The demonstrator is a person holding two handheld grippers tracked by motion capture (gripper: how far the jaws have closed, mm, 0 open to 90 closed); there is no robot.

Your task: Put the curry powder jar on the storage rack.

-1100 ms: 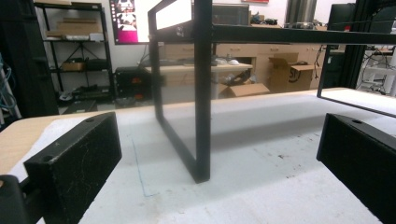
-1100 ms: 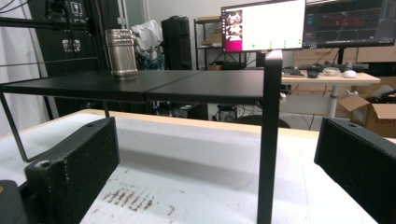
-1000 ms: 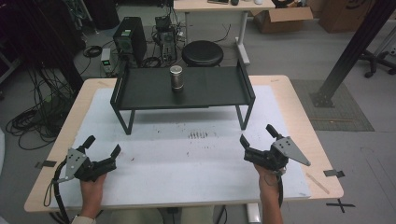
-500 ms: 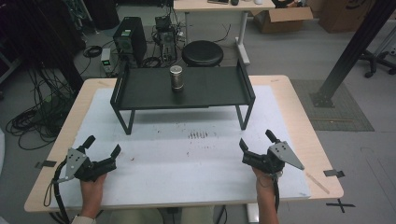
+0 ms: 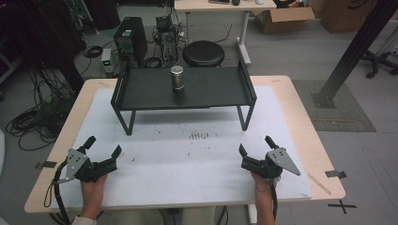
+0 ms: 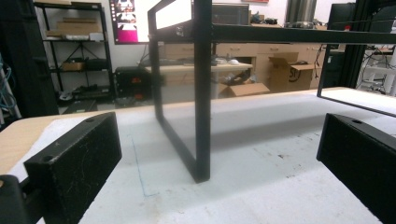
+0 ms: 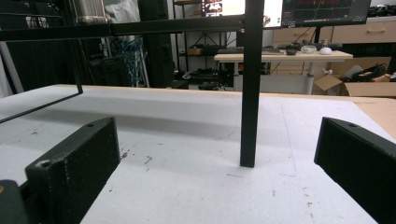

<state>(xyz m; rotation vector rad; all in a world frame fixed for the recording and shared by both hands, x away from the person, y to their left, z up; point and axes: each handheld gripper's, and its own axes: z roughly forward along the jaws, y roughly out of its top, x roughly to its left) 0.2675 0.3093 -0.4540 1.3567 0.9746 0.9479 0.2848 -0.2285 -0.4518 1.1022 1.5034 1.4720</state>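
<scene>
- Metal can (image 5: 177, 78) stands upright on the black shelf (image 5: 141, 91), near its middle at the back of the table (image 5: 300, 117); long axis vertical, top up.
- Left gripper (image 5: 102, 147) rests low at the near left edge, jaws spread wide, holding nothing.
- Right gripper (image 5: 256, 145) sits at the near right, jaws also apart and empty.
- Both are well apart from the can.
- Judgement: nothing started; reach, grasp and move all left.
</scene>
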